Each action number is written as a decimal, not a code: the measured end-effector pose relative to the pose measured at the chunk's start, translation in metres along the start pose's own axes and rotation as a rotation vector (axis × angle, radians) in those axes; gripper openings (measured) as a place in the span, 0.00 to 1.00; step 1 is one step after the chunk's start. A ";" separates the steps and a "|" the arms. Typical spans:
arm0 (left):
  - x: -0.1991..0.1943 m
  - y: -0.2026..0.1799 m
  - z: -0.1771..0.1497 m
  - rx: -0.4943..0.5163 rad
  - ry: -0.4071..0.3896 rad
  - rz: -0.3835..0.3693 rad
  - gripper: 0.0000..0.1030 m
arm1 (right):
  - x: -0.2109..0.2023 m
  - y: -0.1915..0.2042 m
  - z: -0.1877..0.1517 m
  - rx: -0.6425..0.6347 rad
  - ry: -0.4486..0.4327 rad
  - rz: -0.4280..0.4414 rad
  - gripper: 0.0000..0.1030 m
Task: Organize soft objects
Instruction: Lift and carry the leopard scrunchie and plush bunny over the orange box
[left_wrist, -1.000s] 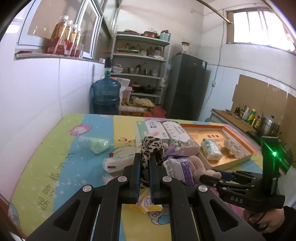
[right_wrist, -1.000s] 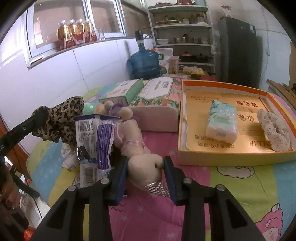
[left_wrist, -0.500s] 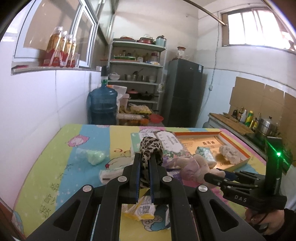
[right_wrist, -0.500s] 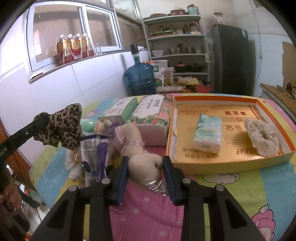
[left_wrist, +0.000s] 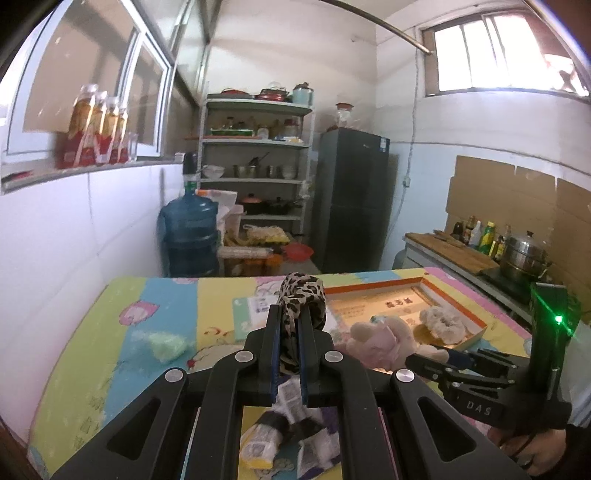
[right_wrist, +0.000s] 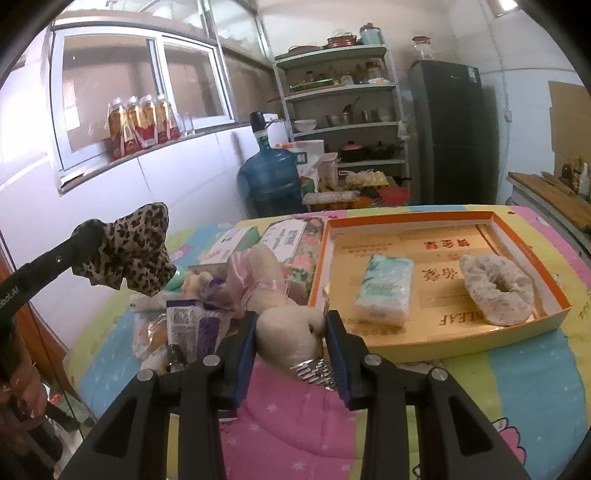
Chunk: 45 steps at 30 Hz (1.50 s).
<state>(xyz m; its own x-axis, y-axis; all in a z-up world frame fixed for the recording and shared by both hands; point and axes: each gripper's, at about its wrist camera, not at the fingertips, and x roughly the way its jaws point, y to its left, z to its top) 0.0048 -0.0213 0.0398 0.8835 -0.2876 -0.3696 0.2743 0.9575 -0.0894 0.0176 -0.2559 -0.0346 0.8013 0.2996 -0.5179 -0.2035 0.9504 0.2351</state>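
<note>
My left gripper (left_wrist: 287, 317) is shut on a leopard-print scrunchie (left_wrist: 303, 299), lifted above the colourful mat; the right wrist view shows that scrunchie (right_wrist: 136, 251) hanging at the left. A beige plush toy with a pink dress (right_wrist: 291, 328) is pinched in my right gripper (right_wrist: 291, 325), raised off the mat; the left wrist view shows the toy (left_wrist: 380, 339) in front of the tray. The orange-rimmed tray (right_wrist: 532, 258) holds a tissue pack (right_wrist: 386, 291) and a fluffy white scrunchie (right_wrist: 495, 288).
Wrapped packets (right_wrist: 188, 325) lie loose on the mat under the grippers. Two tissue boxes (right_wrist: 295, 240) stand left of the tray. A pale green bag (left_wrist: 166, 343) lies at the mat's left. Behind stand a water jug (left_wrist: 190, 236), shelves and a dark fridge (left_wrist: 354, 199).
Both grippers rose and pulled back from the mat, carrying the leopard scrunchie and the plush toy. The toy came up off the pile; the packets stayed on the mat.
</note>
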 end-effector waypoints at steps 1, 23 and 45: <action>0.002 -0.002 0.002 0.001 -0.001 -0.005 0.07 | -0.001 -0.003 0.001 0.003 -0.004 -0.004 0.36; 0.069 -0.098 0.023 0.033 0.004 -0.195 0.07 | -0.036 -0.098 0.026 0.106 -0.124 -0.182 0.36; 0.166 -0.181 0.020 0.006 0.119 -0.243 0.07 | -0.028 -0.199 0.053 0.167 -0.141 -0.263 0.36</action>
<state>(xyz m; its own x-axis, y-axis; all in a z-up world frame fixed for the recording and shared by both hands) 0.1098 -0.2425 0.0127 0.7410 -0.5037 -0.4440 0.4752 0.8606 -0.1833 0.0653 -0.4577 -0.0235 0.8864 0.0208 -0.4625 0.1058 0.9635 0.2460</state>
